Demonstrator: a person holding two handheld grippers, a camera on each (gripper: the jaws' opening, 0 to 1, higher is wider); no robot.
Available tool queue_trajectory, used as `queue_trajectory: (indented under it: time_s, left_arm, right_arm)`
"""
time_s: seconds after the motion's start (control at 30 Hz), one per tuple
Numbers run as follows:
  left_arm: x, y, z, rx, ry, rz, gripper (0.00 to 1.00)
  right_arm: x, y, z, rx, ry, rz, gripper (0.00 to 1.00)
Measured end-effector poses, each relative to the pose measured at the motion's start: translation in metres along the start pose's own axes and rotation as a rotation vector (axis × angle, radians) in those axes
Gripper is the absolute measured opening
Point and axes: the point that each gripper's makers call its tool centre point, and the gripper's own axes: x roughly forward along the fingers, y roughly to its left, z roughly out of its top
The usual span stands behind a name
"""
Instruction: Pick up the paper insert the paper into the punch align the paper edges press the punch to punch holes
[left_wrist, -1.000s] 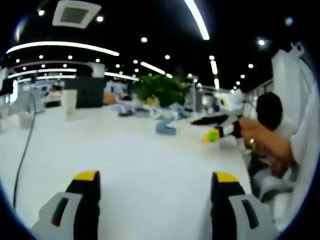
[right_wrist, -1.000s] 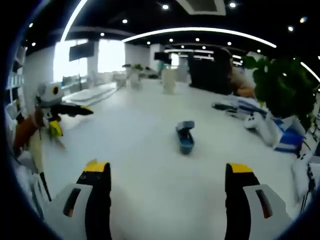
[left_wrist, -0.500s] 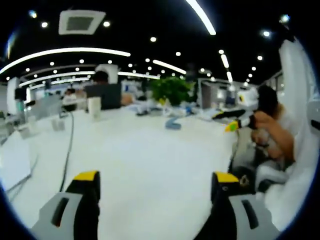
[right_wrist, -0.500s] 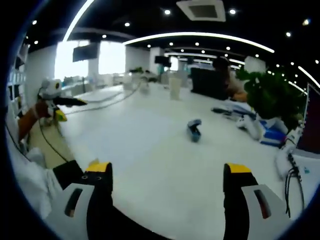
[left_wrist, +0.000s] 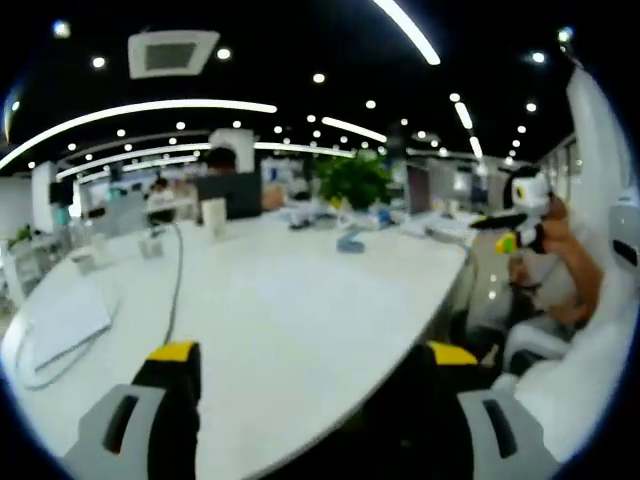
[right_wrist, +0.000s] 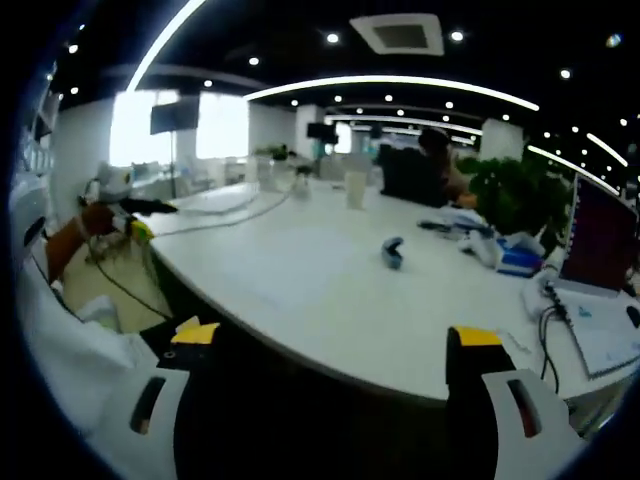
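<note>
Both my grippers have pulled back off the big white table (left_wrist: 300, 300); its edge now shows in both views. The small blue hole punch (right_wrist: 392, 252) sits mid-table, well apart from both, and white paper sheets (left_wrist: 62, 318) lie near the table's left edge. Left gripper (left_wrist: 310, 362) and right gripper (right_wrist: 335, 345): jaws spread, empty.
</note>
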Motion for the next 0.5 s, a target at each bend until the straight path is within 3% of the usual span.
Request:
queue_trajectory:
  time_s: [0.23,0.5]
  left_arm:
    - [-0.031,-0.003,0.004,-0.024,-0.019,0.030,0.89]
    - [-0.051,0.002,0.004,-0.023,-0.017,0.081,0.89]
  right_arm:
    - [-0.030,0.020,0.002,0.048,-0.037,0.012,0.92]
    - [-0.052,0.009,-0.019,0.027,0.083,-0.096,0.90]
